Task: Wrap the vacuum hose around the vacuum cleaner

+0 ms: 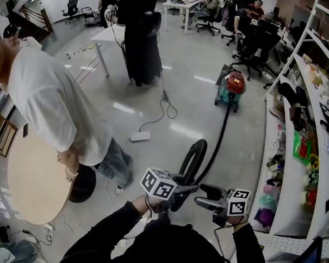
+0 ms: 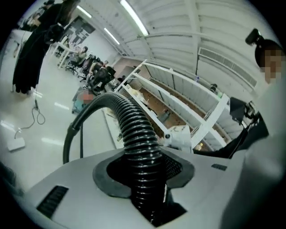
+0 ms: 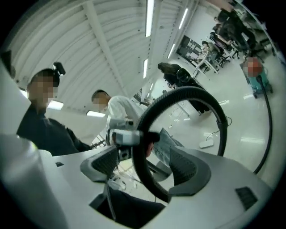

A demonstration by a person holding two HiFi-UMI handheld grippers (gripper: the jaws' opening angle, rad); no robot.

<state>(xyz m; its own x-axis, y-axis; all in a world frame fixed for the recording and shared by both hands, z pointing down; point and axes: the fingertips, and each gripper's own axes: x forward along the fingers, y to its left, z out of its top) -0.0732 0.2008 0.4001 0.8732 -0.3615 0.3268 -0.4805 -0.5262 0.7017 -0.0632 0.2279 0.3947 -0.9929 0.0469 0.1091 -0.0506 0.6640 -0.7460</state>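
Note:
The teal and red vacuum cleaner stands on the floor well ahead of me. Its black ribbed hose runs back from it and curls into a loop just in front of both grippers. My left gripper is shut on the hose, which rises from between its pads and arches toward the vacuum. My right gripper stands open wide. The hose loop passes between its two pads without being pinched. The left gripper's marker cube shows through the loop.
A person in a white shirt stands at the left beside a round wooden table. White shelves full of goods line the right side. A white power strip with its cable lies on the floor. Desks, chairs and people fill the far end.

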